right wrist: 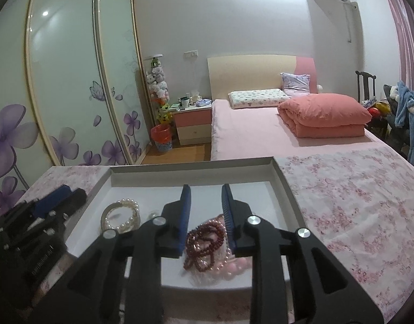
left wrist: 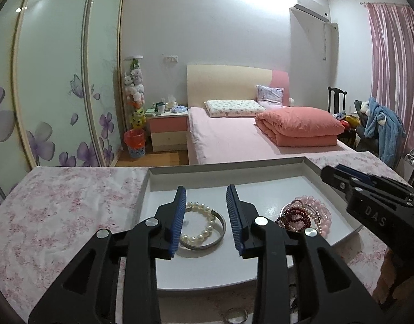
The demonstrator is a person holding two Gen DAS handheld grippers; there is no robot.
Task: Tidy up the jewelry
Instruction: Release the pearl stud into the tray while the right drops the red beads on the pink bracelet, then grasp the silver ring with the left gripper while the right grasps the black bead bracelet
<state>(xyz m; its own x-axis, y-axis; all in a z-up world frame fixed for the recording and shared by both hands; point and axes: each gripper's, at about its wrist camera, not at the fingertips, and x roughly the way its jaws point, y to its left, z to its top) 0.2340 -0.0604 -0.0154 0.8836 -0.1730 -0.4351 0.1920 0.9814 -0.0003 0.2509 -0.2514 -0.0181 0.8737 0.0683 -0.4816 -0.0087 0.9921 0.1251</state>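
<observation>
Pearl bracelet (left wrist: pixel 204 225) on silver bangle (left wrist: pixel 219 232); garnet strand (right wrist: pixel 204 240) atop pink beads (right wrist: pixel 231 266), in white tray (left wrist: pixel 261 270).

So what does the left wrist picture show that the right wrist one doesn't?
Only the left wrist view shows a silver ring lying on the cloth in front of the tray, and the silver bangle in full, between the open left tongs.

Only the right wrist view shows the dark red beads close up between the open right tongs, with pink beads under them.

Both show the white tray, the pearl bracelet, the bed and the flowered wardrobe doors.
</observation>
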